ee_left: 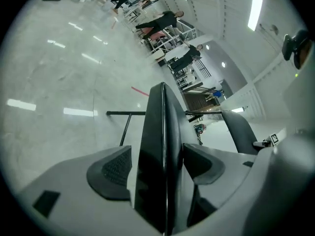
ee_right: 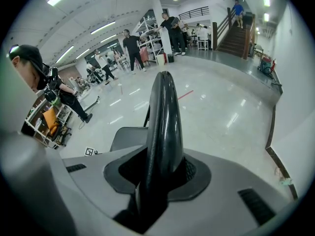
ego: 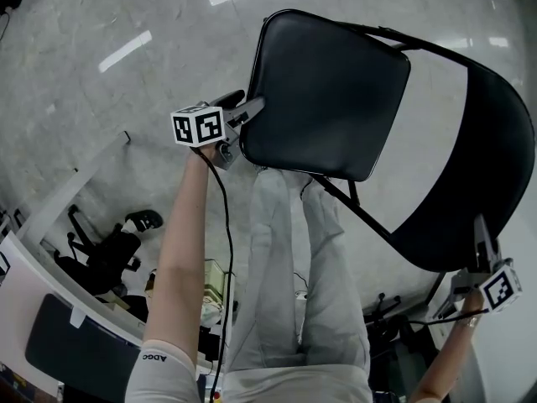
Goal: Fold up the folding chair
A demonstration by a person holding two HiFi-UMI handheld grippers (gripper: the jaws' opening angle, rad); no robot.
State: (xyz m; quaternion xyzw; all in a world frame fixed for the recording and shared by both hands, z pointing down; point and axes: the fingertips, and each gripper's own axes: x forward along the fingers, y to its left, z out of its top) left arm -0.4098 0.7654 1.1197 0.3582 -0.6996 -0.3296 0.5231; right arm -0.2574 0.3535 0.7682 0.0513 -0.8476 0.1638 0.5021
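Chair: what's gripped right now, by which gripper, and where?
Right gripper is clamped on the edge of the backrest. Left gripper holds nothing: its open jaws straddle the edge of the seat.

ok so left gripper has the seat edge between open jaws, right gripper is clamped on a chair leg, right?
Not the leg. The right gripper is clamped on the backrest edge; the right gripper view shows it. The left gripper does have the seat edge between open jaws.
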